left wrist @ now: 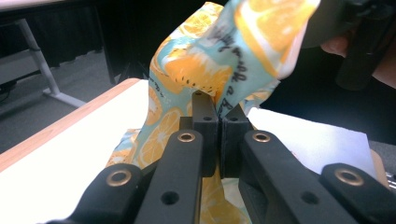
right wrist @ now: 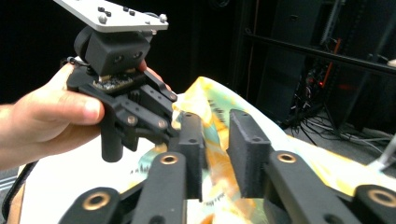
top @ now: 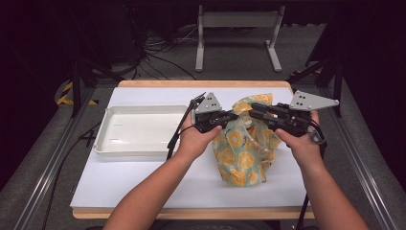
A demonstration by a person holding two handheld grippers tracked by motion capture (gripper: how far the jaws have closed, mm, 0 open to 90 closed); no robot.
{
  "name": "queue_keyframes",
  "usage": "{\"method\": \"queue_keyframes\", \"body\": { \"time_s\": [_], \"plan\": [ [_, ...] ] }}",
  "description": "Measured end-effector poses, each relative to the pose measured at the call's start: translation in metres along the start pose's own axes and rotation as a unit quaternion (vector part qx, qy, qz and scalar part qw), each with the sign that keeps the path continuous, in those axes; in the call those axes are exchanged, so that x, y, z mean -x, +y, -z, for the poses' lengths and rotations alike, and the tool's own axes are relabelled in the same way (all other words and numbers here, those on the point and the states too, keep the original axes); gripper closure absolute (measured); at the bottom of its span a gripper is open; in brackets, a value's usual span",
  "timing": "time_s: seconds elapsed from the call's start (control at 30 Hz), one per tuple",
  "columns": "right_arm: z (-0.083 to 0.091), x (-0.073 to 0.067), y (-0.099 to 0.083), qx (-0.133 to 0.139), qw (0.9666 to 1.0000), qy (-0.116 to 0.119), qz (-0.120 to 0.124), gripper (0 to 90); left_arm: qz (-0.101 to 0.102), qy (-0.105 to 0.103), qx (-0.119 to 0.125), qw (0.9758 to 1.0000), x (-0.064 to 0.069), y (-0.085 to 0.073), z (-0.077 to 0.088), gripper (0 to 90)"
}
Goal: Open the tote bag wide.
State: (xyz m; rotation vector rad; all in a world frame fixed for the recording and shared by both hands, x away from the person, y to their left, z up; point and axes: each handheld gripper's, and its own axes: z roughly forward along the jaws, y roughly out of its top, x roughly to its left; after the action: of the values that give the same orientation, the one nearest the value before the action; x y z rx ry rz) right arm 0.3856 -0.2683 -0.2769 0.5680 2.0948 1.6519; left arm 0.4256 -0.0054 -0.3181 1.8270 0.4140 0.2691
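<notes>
So on the far left of the white table (top: 119,182) there's a shallow white tray (top: 103,125), sitting well apart from where the action is. Moving right, the left gripper (top: 229,116) points toward the middle, and in the left gripper view its jaws are clamped tight together on a fold of the orange-print cloth bag (top: 242,151). The fabric (left wrist: 219,60) comes up out of the pinch and billows above the jaws, with more of it hanging below them toward the table.

The bag itself sits right of centre on the table, crumpled, lower part resting on the surface, upper part lifted up between the two grippers.

Then the right gripper (top: 253,113) comes in from the right, tips just beside the left one's. In the right gripper view its jaws stand partway apart, with the bag (right wrist: 219,154) showing in the gap between them, not pinched as far as I can see. The left gripper (right wrist: 175,128) shows there too, just beyond, held in a hand (right wrist: 51,121).
</notes>
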Motion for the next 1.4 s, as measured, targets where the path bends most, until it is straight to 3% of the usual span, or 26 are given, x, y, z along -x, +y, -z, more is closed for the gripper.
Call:
{"method": "queue_keyframes", "body": {
  "time_s": [0.17,0.33,0.4,0.6,0.67,0.73,0.77,0.8,0.87,0.9,1.03,1.3,1.4],
  "plan": [
    [0.017,0.000,-0.007,0.007,0.9995,-0.031,0.005,60.3,0.006,0.004,0.002,1.0000,-0.003,-0.001,0.003,88.0],
    [0.030,0.004,-0.015,0.020,0.9987,-0.047,-0.001,55.3,0.005,0.005,0.002,1.0000,-0.005,-0.002,0.006,87.8],
    [0.033,0.007,-0.023,0.010,0.9986,-0.052,-0.002,49.4,0.005,0.004,0.001,1.0000,-0.006,-0.002,0.006,87.6],
    [0.034,0.012,-0.045,-0.009,0.9975,-0.070,-0.004,46.4,0.011,0.002,0.003,0.9999,-0.007,-0.002,0.008,87.3],
    [0.033,0.014,-0.050,-0.023,0.9968,-0.077,-0.003,49.8,0.012,0.001,0.002,0.9999,-0.007,-0.002,0.009,87.2],
    [0.032,0.017,-0.054,-0.039,0.9957,-0.084,0.000,60.7,0.015,0.000,0.003,0.9999,-0.007,-0.003,0.010,87.0],
    [0.031,0.019,-0.056,-0.052,0.9946,-0.089,0.003,70.7,0.017,-0.002,0.002,0.9999,-0.007,-0.003,0.010,86.9],
    [0.031,0.019,-0.056,-0.052,0.9946,-0.089,0.003,70.7,0.017,-0.002,0.002,0.9999,-0.007,-0.003,0.010,86.7],
    [0.032,0.023,-0.056,-0.062,0.9933,-0.097,0.010,87.4,0.016,-0.005,0.001,0.9999,-0.007,-0.004,0.011,86.4],
    [0.033,0.024,-0.055,-0.058,0.9935,-0.098,0.007,89.3,0.016,-0.005,0.002,0.9999,-0.007,-0.004,0.012,86.2],
    [0.036,0.022,-0.047,-0.049,0.9949,-0.088,-0.001,89.7,0.020,-0.016,0.006,0.9997,-0.006,-0.003,0.018,85.7],
    [0.042,0.013,-0.033,-0.035,0.9969,-0.069,-0.005,89.7,0.010,-0.015,0.008,0.9998,-0.002,-0.005,0.032,82.5],
    [0.042,0.004,-0.023,-0.037,0.9980,-0.050,0.002,89.7,0.014,-0.025,0.007,0.9996,0.001,-0.007,0.041,82.7]
  ]
}}
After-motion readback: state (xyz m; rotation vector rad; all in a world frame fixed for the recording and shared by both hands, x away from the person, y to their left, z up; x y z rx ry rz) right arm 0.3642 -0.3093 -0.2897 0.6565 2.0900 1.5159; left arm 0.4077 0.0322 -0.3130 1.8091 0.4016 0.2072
